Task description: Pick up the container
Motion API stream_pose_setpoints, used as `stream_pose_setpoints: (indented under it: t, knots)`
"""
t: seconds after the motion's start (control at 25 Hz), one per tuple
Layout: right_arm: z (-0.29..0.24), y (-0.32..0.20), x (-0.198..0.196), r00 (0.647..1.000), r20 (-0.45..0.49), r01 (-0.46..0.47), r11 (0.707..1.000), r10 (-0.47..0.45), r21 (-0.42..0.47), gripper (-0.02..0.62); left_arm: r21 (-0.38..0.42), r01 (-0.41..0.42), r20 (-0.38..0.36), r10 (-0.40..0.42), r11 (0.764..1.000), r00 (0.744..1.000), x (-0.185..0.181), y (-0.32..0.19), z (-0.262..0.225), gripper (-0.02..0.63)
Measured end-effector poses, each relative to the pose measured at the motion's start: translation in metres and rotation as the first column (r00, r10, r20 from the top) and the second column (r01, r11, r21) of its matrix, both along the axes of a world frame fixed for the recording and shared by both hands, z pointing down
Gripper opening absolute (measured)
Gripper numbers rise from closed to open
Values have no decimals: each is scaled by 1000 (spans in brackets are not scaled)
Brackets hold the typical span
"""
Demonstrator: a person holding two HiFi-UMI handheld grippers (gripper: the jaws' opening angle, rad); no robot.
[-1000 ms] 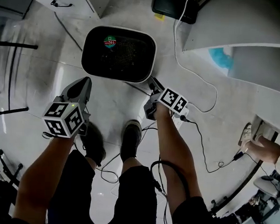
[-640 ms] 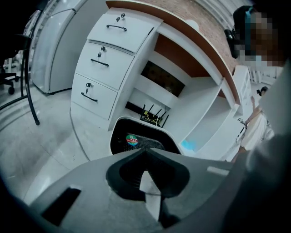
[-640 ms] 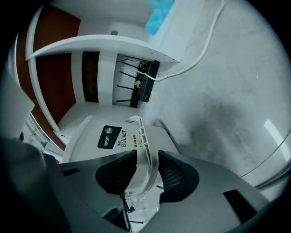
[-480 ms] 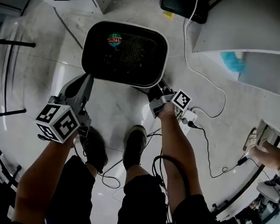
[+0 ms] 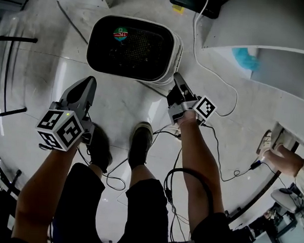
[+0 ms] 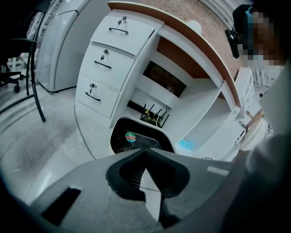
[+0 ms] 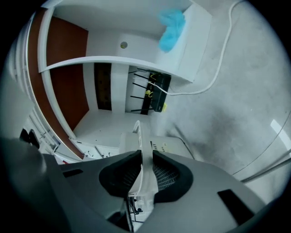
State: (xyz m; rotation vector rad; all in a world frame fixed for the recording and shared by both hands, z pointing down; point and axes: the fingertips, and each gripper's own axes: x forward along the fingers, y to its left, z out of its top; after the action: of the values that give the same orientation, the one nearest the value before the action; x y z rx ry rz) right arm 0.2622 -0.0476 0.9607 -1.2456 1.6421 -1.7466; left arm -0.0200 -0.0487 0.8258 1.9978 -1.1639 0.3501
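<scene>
The container (image 5: pixel 131 45) is a white bin with a black inside and a round sticker. It stands on the floor ahead of my feet and also shows in the left gripper view (image 6: pixel 136 139). My right gripper (image 5: pixel 177 86) is at its near right corner. Its jaws have just been closing, and the pads now press on the white rim (image 7: pixel 142 175) between them. My left gripper (image 5: pixel 84 88) hangs to the left of the container, apart from it. Its fingertips meet with nothing between them (image 6: pixel 145 152).
A white desk with drawers (image 6: pixel 109 59) stands behind the container, with a black router (image 7: pixel 157 93) under it. A white cable (image 5: pixel 216 81) runs over the floor at the right, near a blue cloth (image 5: pixel 245 60). My shoes (image 5: pixel 140 143) are below. Another person's hand (image 5: pixel 280 159) is at the right.
The right gripper's jaws have closed on the container's rim and risen a little, and the container's right side has shifted with them. The left gripper has hardly moved.
</scene>
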Motion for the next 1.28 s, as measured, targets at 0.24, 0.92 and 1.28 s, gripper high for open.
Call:
stream_pose_setpoints:
  t: [0.24, 0.92, 1.28]
  knots:
    - [-98, -9, -12, 982, -126, 153, 982, -139, 113, 54, -12, -7, -1, 7, 1000, 1000, 14, 14, -51, 6]
    - [-155, -28, -53, 781, -505, 375, 923, -366, -87, 141, -14, 76, 24, -76, 997, 997, -15, 4, -122, 6]
    - [-187, -54, -76, 844, -436, 364, 931, -313, 35, 37, -23, 108, -8, -108, 994, 994, -27, 3, -120, 6]
